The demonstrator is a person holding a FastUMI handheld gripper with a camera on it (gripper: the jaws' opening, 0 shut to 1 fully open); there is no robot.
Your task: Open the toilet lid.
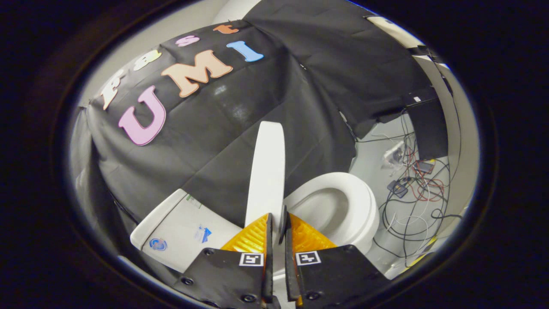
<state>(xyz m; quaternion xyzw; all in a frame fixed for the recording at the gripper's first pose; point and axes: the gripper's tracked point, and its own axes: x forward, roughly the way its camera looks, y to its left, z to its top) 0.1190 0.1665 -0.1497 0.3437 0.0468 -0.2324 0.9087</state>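
The gripper (pixel 276 223) is clamped on the lower edge of the toilet lid (pixel 266 171), one finger pressing each face. The lid stands raised on edge between the cistern (pixel 180 231) and the open seat (pixel 343 206). Loose cables (pixel 411 201) lie on the floor beyond the bowl.

A black cloth (pixel 240 128) hangs as the booth wall. On the pale floor (pixel 369 163) to one side lies a tangle of cables (pixel 411 201) — black, red and white. A black box (pixel 426 128) stands above the tangle, against a light wall — details too small to resolve.
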